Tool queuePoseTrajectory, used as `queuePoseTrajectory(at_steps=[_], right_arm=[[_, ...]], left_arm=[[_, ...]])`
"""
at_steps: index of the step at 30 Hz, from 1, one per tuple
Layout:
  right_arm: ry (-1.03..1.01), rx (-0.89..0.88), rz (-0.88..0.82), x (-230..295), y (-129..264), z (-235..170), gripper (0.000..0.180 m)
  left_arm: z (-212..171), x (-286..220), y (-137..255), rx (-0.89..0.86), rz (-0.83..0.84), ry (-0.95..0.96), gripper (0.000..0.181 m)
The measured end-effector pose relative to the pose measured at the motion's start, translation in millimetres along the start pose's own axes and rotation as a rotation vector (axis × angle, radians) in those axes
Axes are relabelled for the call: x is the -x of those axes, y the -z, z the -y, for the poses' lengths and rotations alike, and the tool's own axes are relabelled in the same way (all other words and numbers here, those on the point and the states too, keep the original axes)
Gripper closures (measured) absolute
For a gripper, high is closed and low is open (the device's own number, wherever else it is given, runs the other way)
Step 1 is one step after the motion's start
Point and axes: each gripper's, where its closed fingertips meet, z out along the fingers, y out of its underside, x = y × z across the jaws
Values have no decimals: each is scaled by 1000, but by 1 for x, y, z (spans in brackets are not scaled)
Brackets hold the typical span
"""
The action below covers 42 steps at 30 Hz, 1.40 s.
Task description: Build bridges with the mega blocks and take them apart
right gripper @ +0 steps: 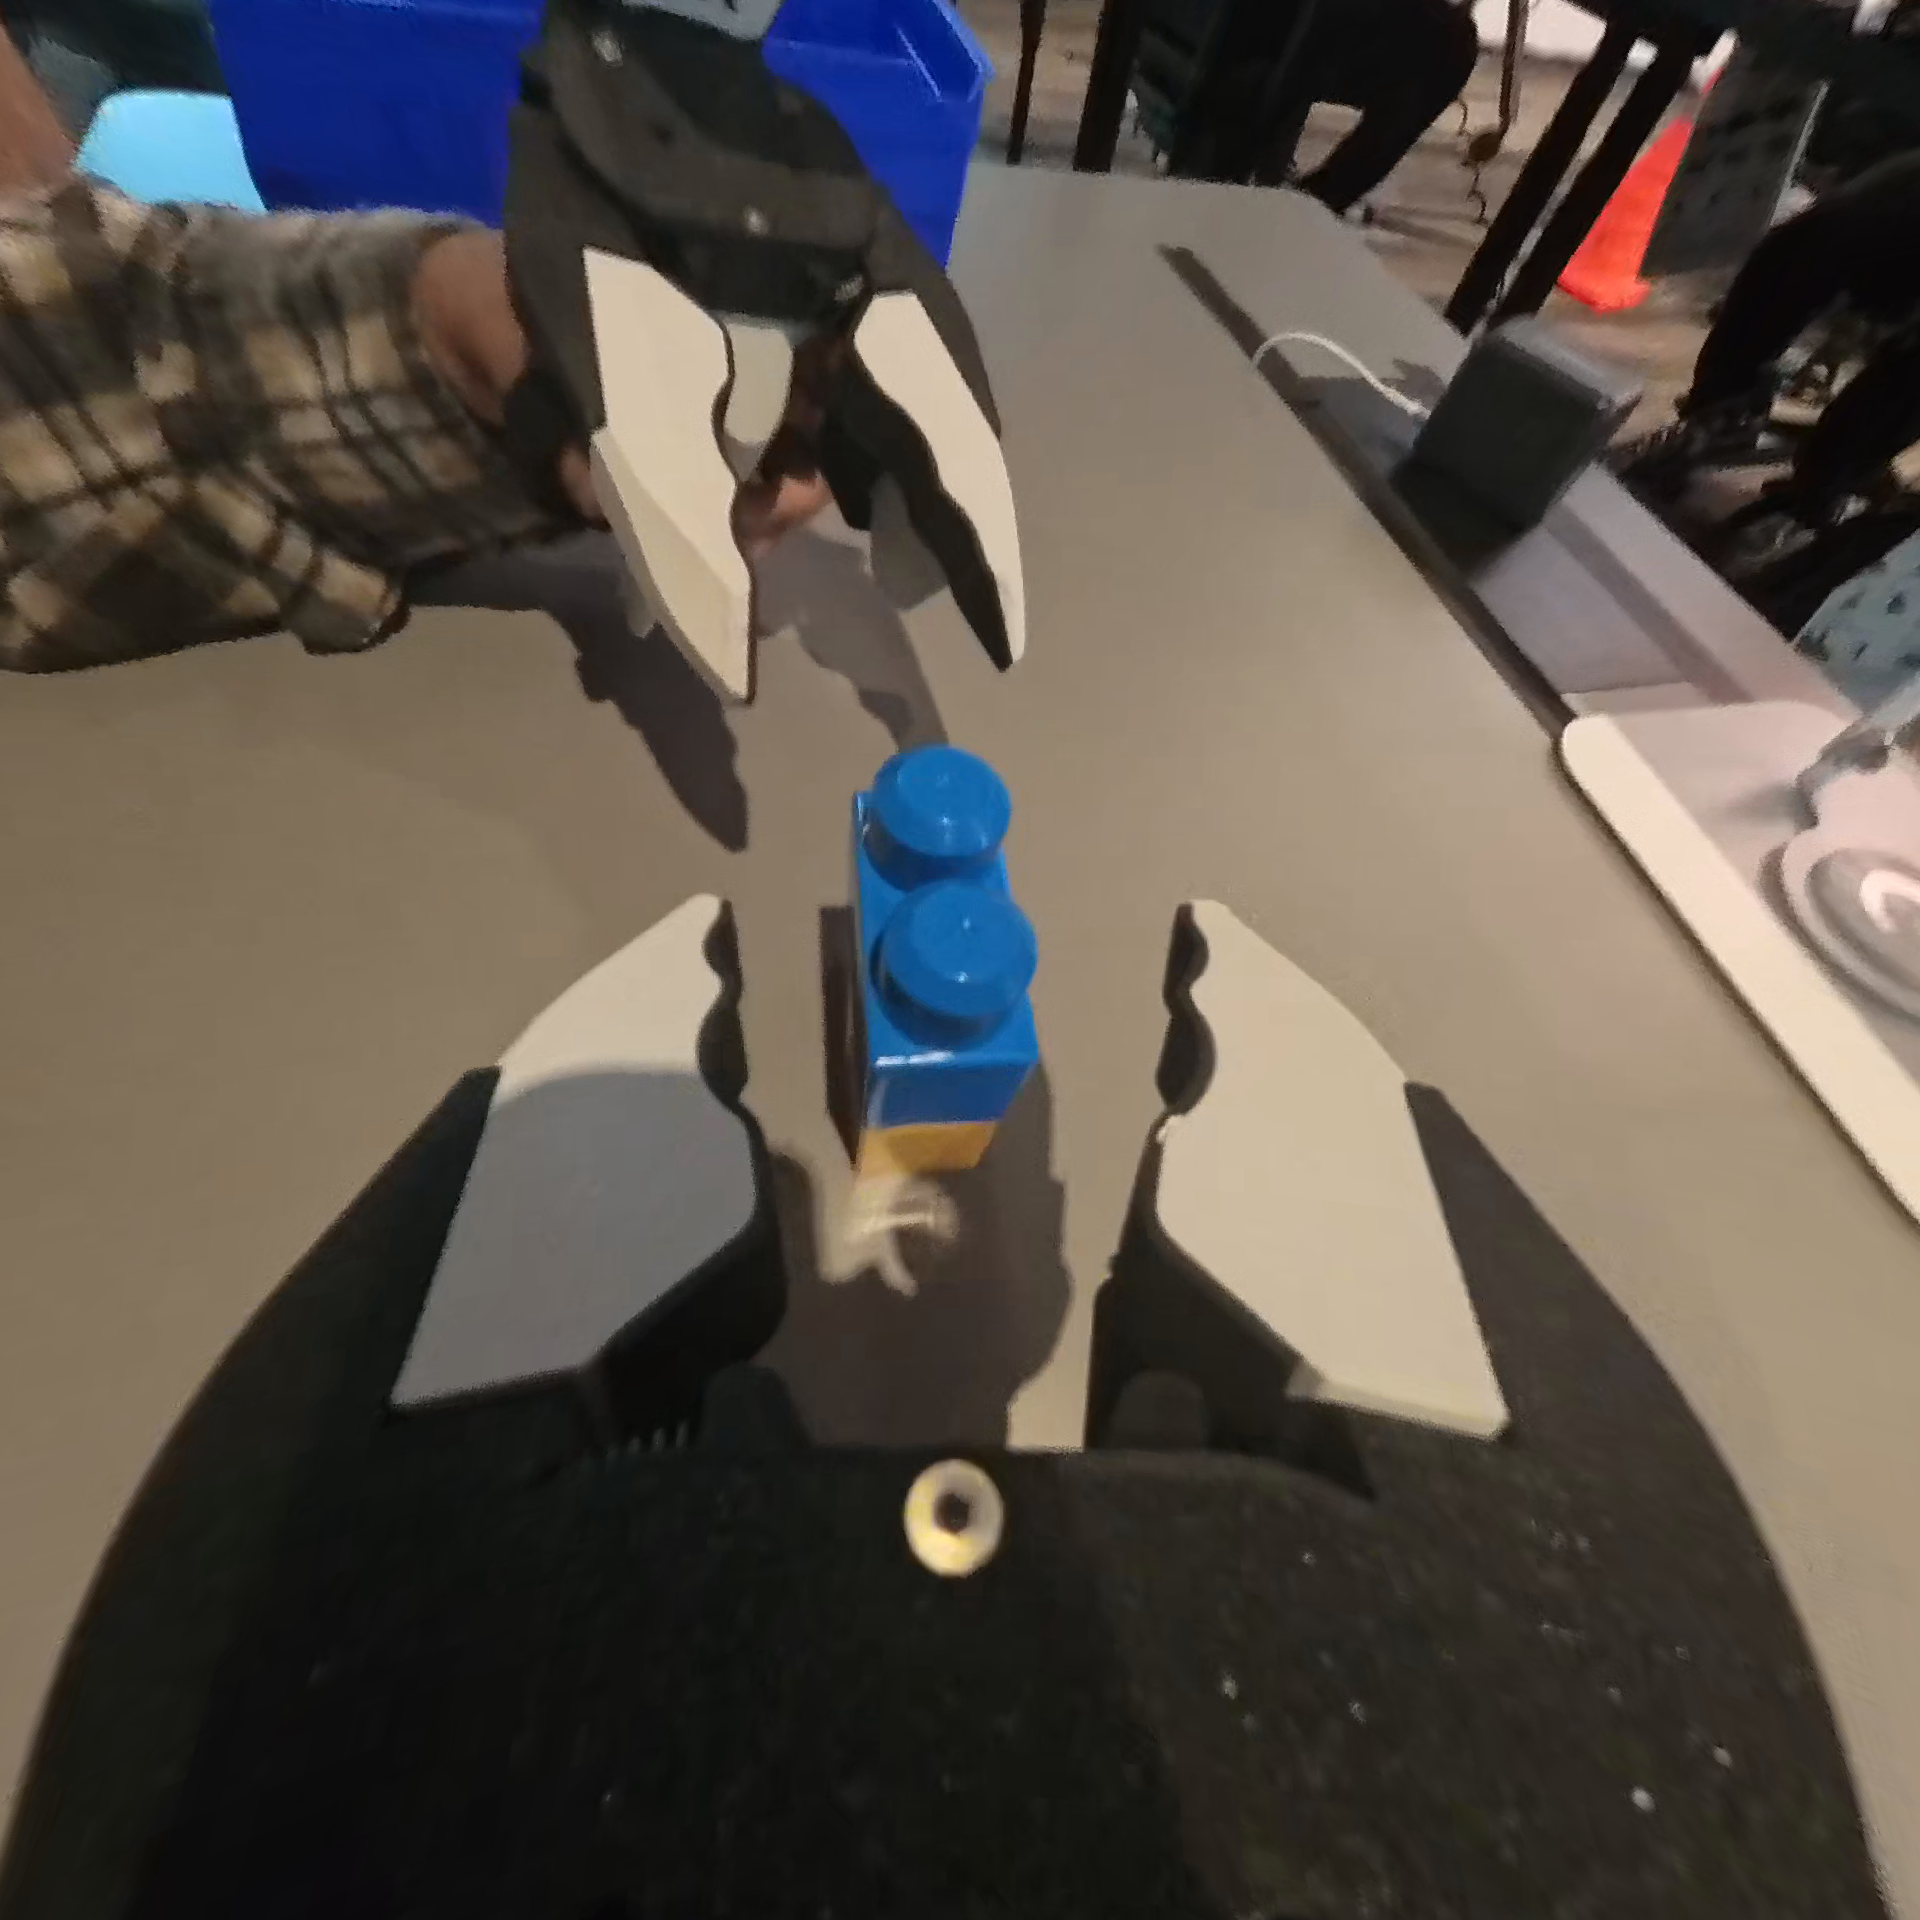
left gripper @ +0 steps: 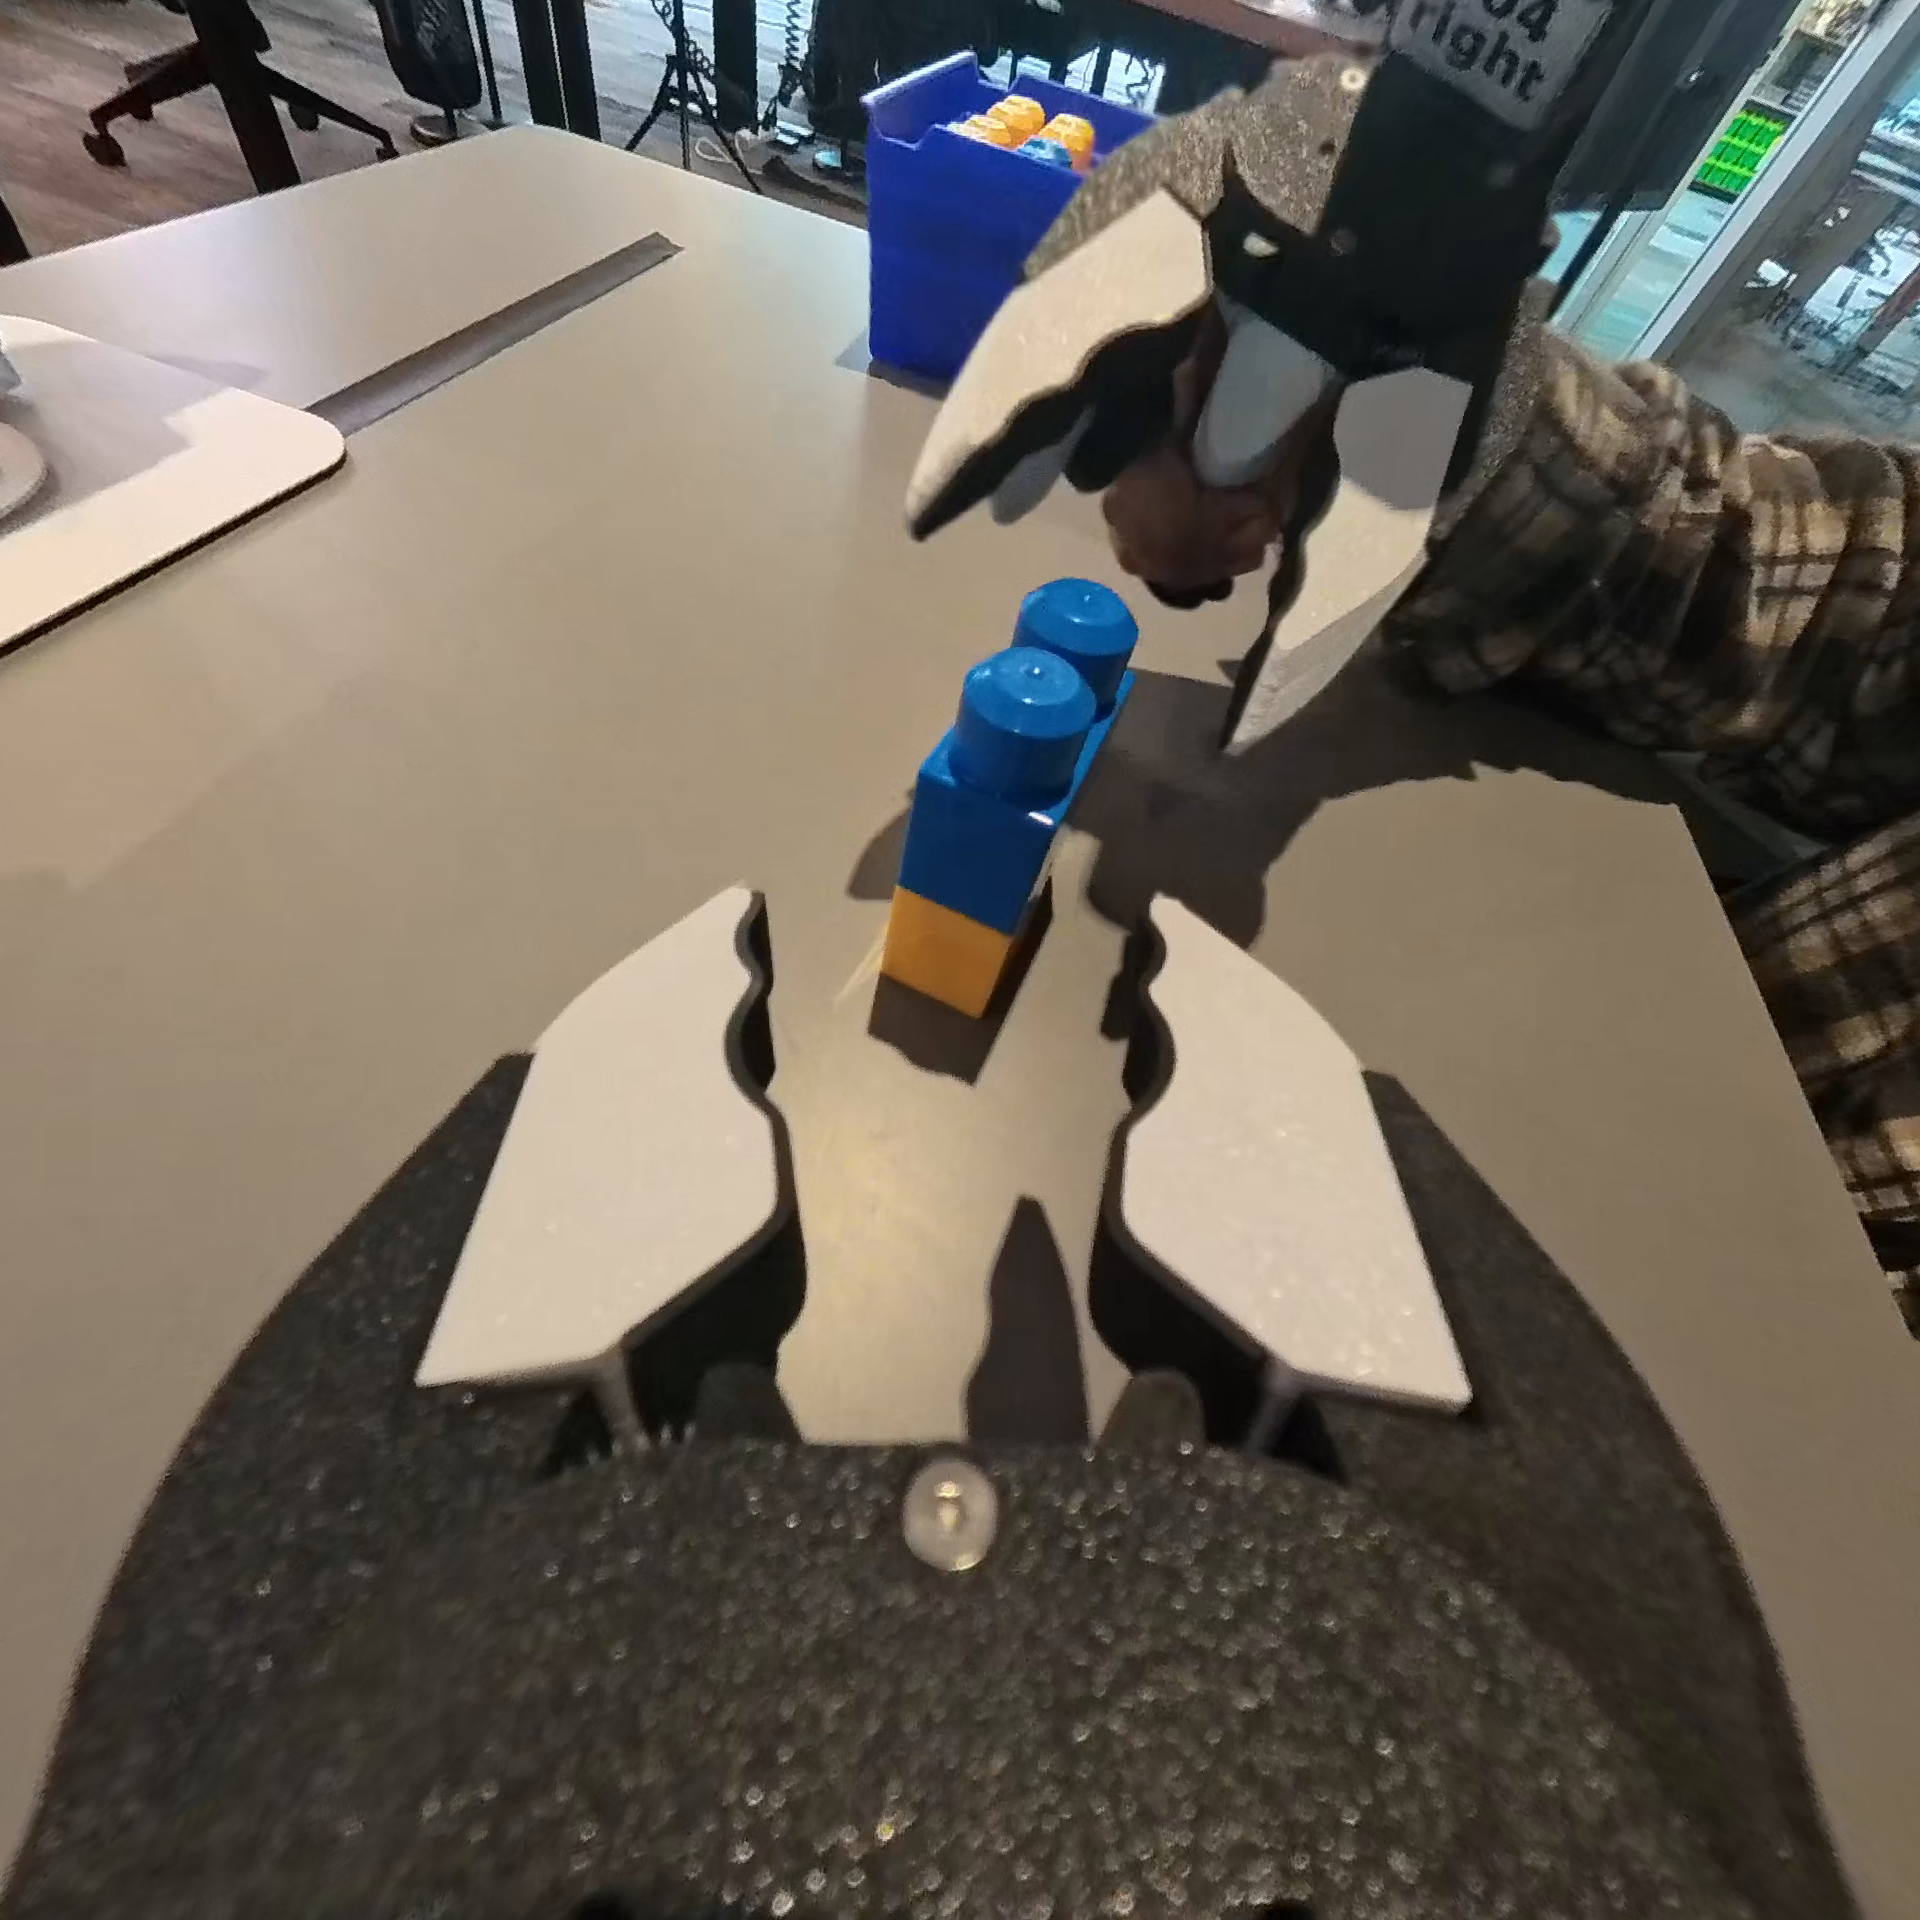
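A blue two-stud block (left gripper: 997, 821) sits on top of an orange block (left gripper: 940, 951) on the grey table. The same stack shows in the right wrist view, blue block (right gripper: 940, 997) over orange block (right gripper: 930, 1143). My left gripper (left gripper: 951, 914) is open and empty, its fingertips either side of the stack's near end. My right gripper (right gripper: 951, 925) is open and empty, its fingertips flanking the stack from the opposite side. The right gripper also shows in the left wrist view (left gripper: 1081, 623), hovering beyond the stack; the left gripper shows in the right wrist view (right gripper: 873, 665).
A blue bin (left gripper: 935, 260) holding orange and blue blocks stands at the table's far edge. A white board (left gripper: 156, 488) lies to the left. A dark box (right gripper: 1507, 447) with a white cable sits by a slot in the table. Plaid sleeves reach in. Left tips to right tips: about 7 cm.
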Motion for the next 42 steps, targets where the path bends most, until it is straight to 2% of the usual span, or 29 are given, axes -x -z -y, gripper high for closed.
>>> queuePoseTrajectory(at_steps=[4,11,12,13,14,18,27,29,31,34,35,36,38,42], right_arm=[[-49,67,14,4,-9,-23,104],[-114,99,48,5,-21,-36,108],[-124,90,52,4,-21,-35,115],[-125,75,72,5,-20,-33,136],[-127,64,87,5,-20,-32,143],[-91,74,144,6,-18,-29,143],[-76,-9,245,16,-2,20,143],[-77,-27,263,21,-1,28,143],[-90,-53,294,27,1,34,143],[-92,-77,286,25,6,41,143],[-101,-76,274,22,8,44,128],[-98,-59,261,19,12,46,117],[-16,22,237,14,19,48,110],[162,263,283,16,33,51,115]], left_arm=[[-5,1,0,21,6,-5,114],[-6,-2,-1,36,2,-21,114],[-6,-2,-1,37,1,-21,114],[-7,-2,-1,39,0,-19,115],[-7,-2,-2,41,0,-18,115],[-10,-2,-7,47,2,-23,115],[-7,-29,-31,55,-78,-62,108],[-5,-36,-34,49,-96,-84,115],[-2,-42,-35,36,-107,-118,140],[7,-45,-34,-1,-101,-120,144],[10,-45,-34,-11,-91,-114,144],[12,-44,-34,-15,-77,-117,144],[14,-44,-36,-3,-38,-145,144],[13,-47,-45,36,2,-187,144]])
